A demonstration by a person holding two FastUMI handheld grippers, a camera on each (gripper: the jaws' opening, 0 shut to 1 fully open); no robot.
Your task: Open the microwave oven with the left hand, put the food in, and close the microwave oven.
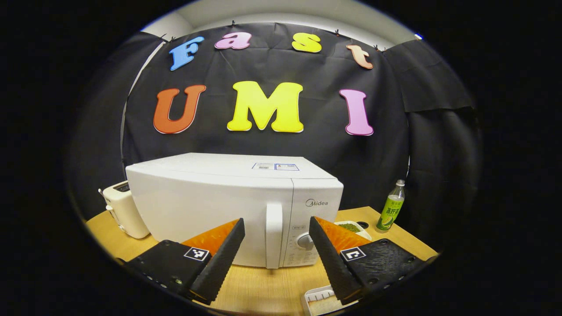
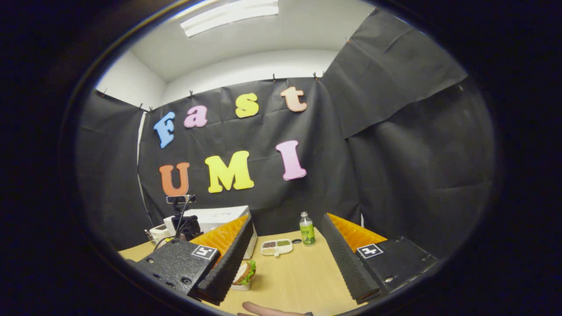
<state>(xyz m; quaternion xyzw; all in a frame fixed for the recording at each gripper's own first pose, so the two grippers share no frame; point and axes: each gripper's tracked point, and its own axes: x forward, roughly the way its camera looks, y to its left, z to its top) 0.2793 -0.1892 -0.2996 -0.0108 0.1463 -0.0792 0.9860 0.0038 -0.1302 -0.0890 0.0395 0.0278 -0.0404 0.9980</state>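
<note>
The white microwave [image 1: 210, 206] stands in the middle of the wooden table [image 1: 263, 285] with its door closed. Its vertical handle [image 1: 274, 232] sits between door and control panel. My left gripper [image 1: 275, 223] is open, a short way in front of the handle, one finger to each side, touching nothing. In the right gripper view a sandwich [image 2: 246, 271] in a white tray lies on the table beside the lower left finger. My right gripper [image 2: 286, 218] hangs open and empty above the table [image 2: 303, 276]. The microwave [image 2: 219, 216] shows far left, partly hidden.
A cream toaster [image 1: 125, 210] stands left of the microwave. To its right are a green-labelled bottle [image 1: 390, 206] and a divided dish [image 2: 276, 247] of grains. A white container edge [image 1: 322, 300] lies near the table front. A person's hand [image 2: 268, 310] shows at the bottom.
</note>
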